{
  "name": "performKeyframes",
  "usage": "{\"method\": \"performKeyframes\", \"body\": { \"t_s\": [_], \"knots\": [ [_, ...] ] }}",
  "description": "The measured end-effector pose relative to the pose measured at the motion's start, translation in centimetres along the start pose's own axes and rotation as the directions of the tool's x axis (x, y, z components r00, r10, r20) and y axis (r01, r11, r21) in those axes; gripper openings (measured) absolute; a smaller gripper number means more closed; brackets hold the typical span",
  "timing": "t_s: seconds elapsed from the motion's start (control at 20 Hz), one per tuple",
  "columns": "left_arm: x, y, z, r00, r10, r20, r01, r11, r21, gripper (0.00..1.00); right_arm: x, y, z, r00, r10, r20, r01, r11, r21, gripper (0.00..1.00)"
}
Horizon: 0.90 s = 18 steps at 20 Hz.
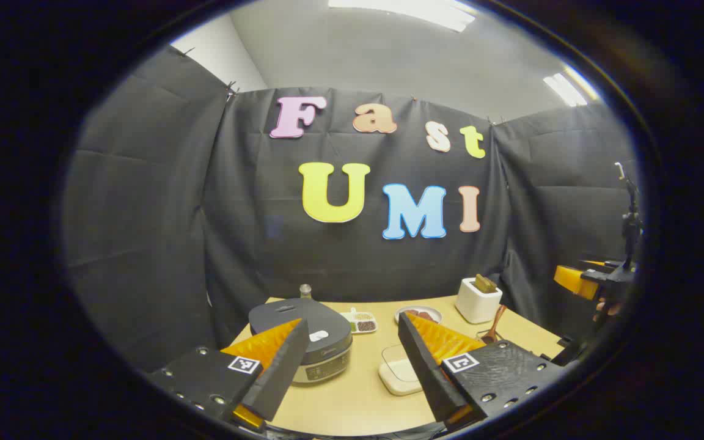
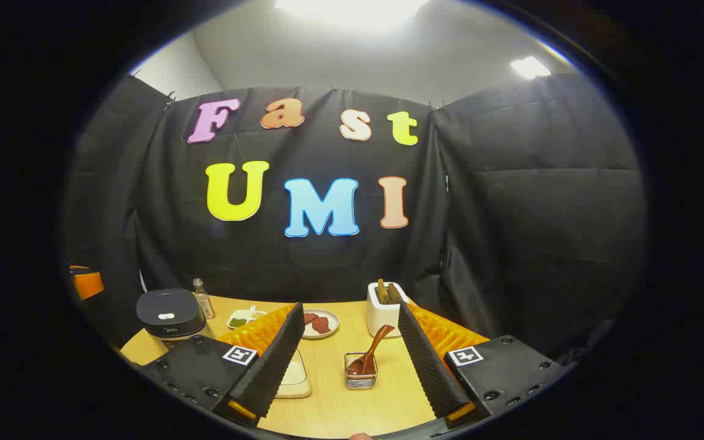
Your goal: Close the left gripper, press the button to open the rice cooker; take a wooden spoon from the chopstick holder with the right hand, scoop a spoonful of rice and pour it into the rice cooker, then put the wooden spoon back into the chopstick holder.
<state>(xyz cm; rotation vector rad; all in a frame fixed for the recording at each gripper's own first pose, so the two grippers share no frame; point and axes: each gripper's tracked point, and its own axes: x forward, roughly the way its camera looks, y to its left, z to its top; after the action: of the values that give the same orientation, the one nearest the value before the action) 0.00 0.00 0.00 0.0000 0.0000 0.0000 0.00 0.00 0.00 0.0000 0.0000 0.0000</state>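
Rice cooker [image 1: 303, 342] on the table [image 1: 352, 403], lid shut, button not pressed yet. Just above it: left gripper [image 1: 352, 360], spread wide, holding nothing. First job: squeeze shut, then push down. Right of the cooker: wooden spoon [image 2: 369, 355] in its holder [image 2: 361, 373], seen best from the right gripper [image 2: 349, 360], wide too.

My own finger hides part of the rice cooker [image 1: 314, 342] lid; the lidded box's [image 2: 296, 374] contents (rice, maybe) I can't make out.

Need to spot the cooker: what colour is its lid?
Dark grey lid, clearest in the right gripper view.
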Motion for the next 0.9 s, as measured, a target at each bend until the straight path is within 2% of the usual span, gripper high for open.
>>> {"method": "performKeyframes", "body": {
  "t_s": [0.5, 0.9],
  "knots": [
    [-1.6, 0.6, -1.0, 1.000, 0.022, -0.021, -0.022, 1.000, -0.017, 0.93, 0.5, 0.6, 1.0, 0.999, 0.036, -0.004, -0.036, 0.999, -0.021, 0.98],
    [-1.4, -0.5, -1.8, 0.998, 0.027, -0.063, -0.031, 0.997, -0.064, 0.93, 1.6, 0.4, -0.1, 0.996, 0.077, -0.034, -0.078, 0.996, -0.036, 0.98]
  ]
}}
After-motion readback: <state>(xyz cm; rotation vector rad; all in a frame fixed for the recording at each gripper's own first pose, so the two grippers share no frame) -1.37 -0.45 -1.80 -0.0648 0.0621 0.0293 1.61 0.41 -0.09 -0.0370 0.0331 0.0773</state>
